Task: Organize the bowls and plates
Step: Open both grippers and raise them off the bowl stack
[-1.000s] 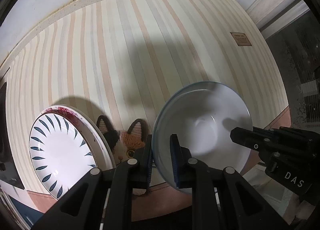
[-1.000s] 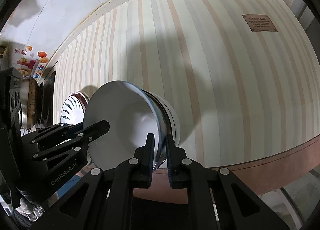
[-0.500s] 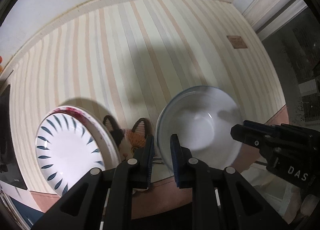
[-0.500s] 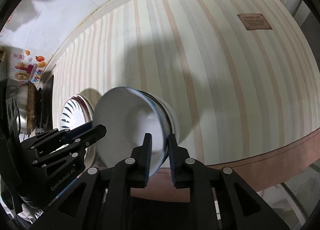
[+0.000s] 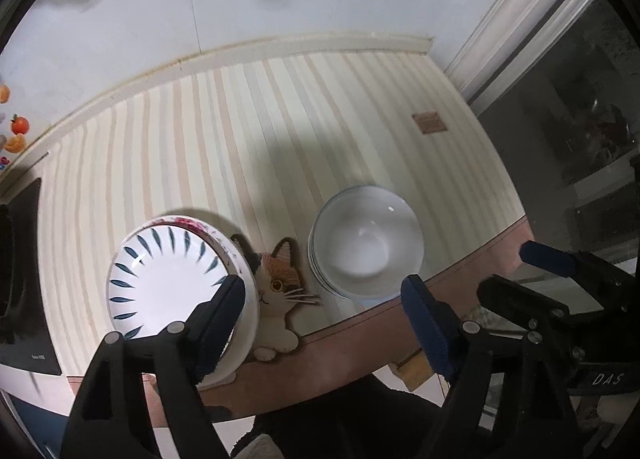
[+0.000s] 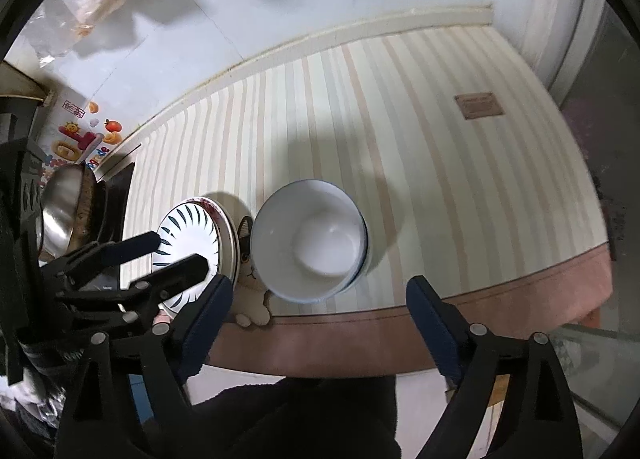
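Two hand-held grippers: the left hand-held gripper (image 5: 324,299) and the right hand-held gripper (image 6: 320,299), each with its two fingers spread wide. One stack of white bowls (image 5: 366,241), at least two nested, exact count unclear. One stack of plates (image 5: 168,279), two visible: blue-leaf on top, red-rimmed beneath. One cat-shaped mat (image 5: 280,291). One striped bench (image 5: 240,139). One brown label (image 5: 430,122).

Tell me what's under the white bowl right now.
The white bowl sits nested on other bowls; only their stacked rims show at its left side. How many there are, and the striped mat beneath, stay covered.
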Demonstrator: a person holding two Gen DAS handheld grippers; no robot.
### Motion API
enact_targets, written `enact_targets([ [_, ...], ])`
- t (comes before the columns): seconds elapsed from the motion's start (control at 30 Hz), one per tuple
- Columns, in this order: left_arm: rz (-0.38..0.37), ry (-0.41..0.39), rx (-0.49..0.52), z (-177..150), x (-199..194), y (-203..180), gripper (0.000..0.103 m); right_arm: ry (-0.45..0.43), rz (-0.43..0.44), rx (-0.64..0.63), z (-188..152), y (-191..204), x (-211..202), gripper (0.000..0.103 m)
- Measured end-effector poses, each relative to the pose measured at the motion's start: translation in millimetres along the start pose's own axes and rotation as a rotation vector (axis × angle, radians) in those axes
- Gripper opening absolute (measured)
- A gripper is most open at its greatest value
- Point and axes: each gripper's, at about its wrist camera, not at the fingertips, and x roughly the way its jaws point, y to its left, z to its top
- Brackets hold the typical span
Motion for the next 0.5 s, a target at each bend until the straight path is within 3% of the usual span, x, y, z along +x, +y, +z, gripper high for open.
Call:
enact_targets([
  [0.07,-0.013,-0.026,0.000,-4,-15,-1,0.087,-0.029,-0.026,-0.007,-8,5,-18,0.094],
  [0.5,-0.028,-0.185,0.014,-33,-91,-9,0.089,-0.185,-0.108,-0.070,-46,40,-106,0.097],
])
